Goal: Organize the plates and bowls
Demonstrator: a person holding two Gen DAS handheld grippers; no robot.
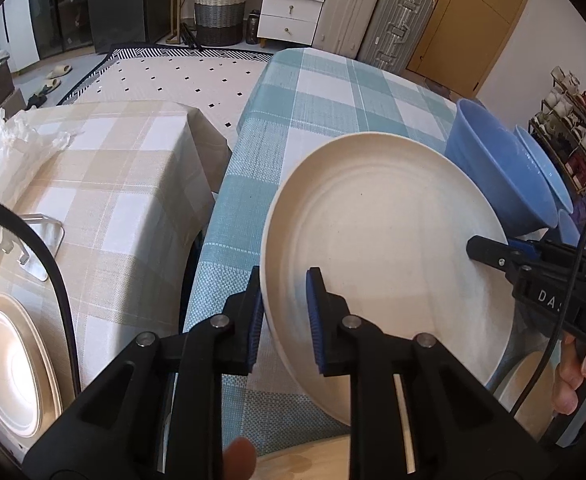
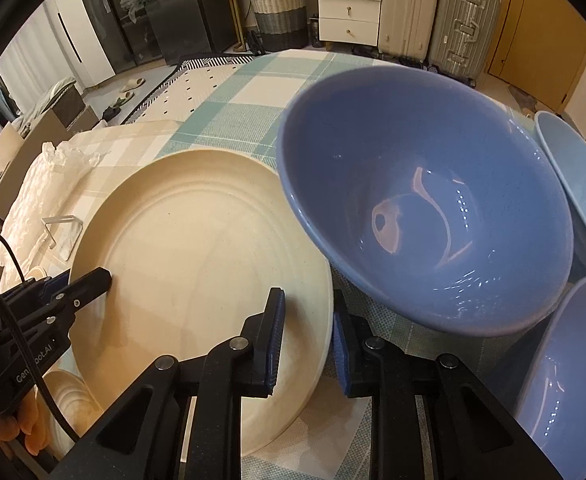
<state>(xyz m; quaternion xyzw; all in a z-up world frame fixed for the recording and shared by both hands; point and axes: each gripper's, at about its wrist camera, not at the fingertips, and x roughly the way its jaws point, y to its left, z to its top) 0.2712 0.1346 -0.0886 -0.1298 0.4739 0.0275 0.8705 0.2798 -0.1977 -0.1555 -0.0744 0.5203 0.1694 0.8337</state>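
A large cream plate (image 1: 385, 248) is held tilted above the teal checked table (image 1: 293, 120). My left gripper (image 1: 285, 320) straddles its left rim, jaws still a little apart. My right gripper (image 2: 307, 344) straddles the opposite rim of the same plate (image 2: 197, 264), with a gap at its pads. The right gripper also shows in the left wrist view (image 1: 489, 254). Blue bowls (image 2: 425, 200) lean on edge to the plate's right. A second cream plate (image 1: 13, 364) lies on the beige table at lower left.
A clear stand (image 1: 41, 240) and crumpled white plastic (image 1: 17, 148) sit on the beige checked table (image 1: 125, 184). More blue bowls (image 2: 565, 364) crowd the right. Another cream plate (image 2: 69, 404) lies below the held one. A gap separates the two tables.
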